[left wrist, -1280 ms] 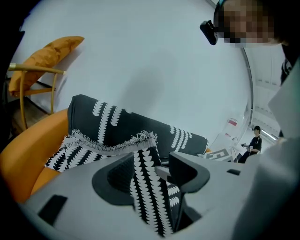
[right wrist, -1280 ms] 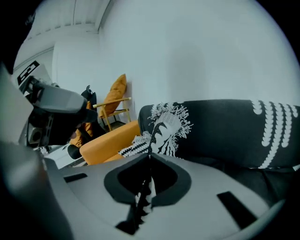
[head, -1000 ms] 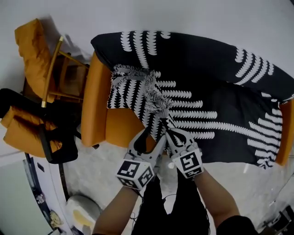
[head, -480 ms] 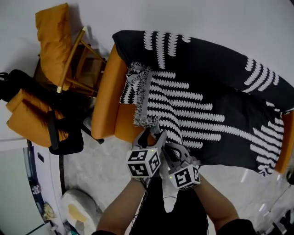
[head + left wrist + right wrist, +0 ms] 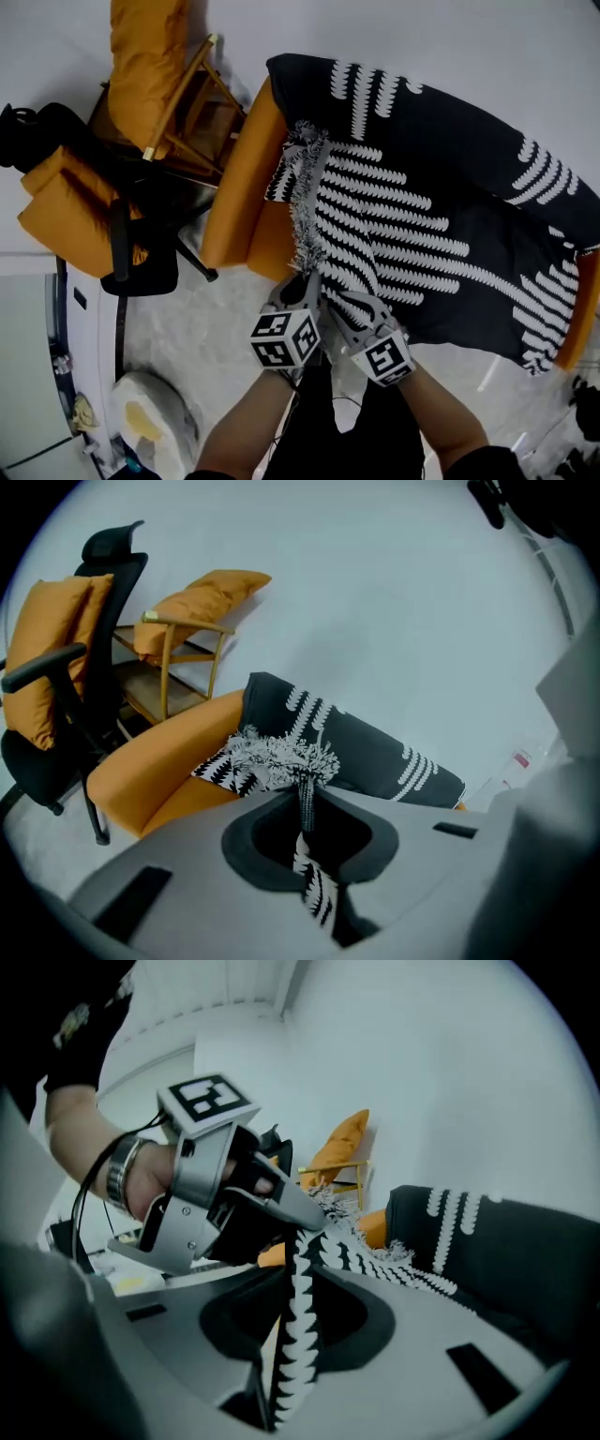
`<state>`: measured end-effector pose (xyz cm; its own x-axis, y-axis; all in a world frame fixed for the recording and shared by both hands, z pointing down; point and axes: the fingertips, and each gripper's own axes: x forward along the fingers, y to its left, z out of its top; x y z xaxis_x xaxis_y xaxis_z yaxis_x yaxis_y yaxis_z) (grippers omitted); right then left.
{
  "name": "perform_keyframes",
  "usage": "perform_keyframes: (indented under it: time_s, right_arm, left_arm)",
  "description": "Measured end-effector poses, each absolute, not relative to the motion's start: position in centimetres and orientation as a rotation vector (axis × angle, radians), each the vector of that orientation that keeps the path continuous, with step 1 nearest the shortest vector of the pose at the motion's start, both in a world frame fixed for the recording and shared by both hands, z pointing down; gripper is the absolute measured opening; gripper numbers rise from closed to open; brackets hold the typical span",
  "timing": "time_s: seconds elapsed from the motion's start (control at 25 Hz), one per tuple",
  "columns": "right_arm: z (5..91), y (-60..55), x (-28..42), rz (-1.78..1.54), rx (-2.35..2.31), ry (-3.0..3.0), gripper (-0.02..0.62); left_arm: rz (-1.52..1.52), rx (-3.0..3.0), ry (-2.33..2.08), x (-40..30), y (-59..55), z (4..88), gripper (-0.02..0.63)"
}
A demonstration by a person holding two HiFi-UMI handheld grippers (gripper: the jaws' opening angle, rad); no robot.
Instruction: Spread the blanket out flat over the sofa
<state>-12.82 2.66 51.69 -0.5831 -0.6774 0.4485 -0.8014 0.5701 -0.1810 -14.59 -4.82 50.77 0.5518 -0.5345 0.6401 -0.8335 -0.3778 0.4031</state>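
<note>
A black blanket with white leaf-like rows (image 5: 441, 187) lies over the orange sofa (image 5: 239, 206), its fringed edge bunched near the left armrest. Both grippers meet at that edge by the sofa's front. My left gripper (image 5: 302, 281) is closing, and its jaws pinch a thin strip of the blanket (image 5: 305, 794). My right gripper (image 5: 339, 298) sits just beside it. Its jaws (image 5: 300, 1274) are opening, with a fold of the blanket still running between them and a slim gap beside the cloth. The left gripper (image 5: 314, 1218) shows right ahead in the right gripper view.
Left of the sofa stands a wooden chair with an orange cushion (image 5: 187, 103). In front of it is a black office chair with an orange pad (image 5: 141, 244). A white round object (image 5: 155, 422) lies on the pale floor. A white wall runs behind the sofa.
The left gripper, open wide a second ago, has come in beside the right one and shut on the blanket's edge. The fringed edge now hangs straighter along the armrest.
</note>
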Motion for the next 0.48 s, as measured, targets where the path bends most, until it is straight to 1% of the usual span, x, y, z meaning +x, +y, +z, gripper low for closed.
perform_keyframes:
  time_s: [0.04, 0.2, 0.32, 0.48]
  right_arm:
    - [51.4, 2.6, -13.1, 0.613, 1.220, -2.515, 0.101]
    - [51.1, 1.4, -12.9, 0.882, 1.341, -2.554, 0.095]
    - [51.2, -0.1, -13.0, 0.910, 1.386, -2.530, 0.099]
    - [50.9, -1.5, -14.9, 0.883, 1.371, -2.514, 0.103]
  left_arm:
    - [0.525, 2.078, -1.120, -15.6, -4.9, 50.4, 0.023]
    - [0.530, 2.085, -1.202, -21.1, -4.4, 49.9, 0.021]
    - [0.539, 2.062, -1.264, -25.5, -3.4, 50.5, 0.021]
    - [0.542, 2.021, -1.313, -30.3, -2.0, 51.5, 0.021]
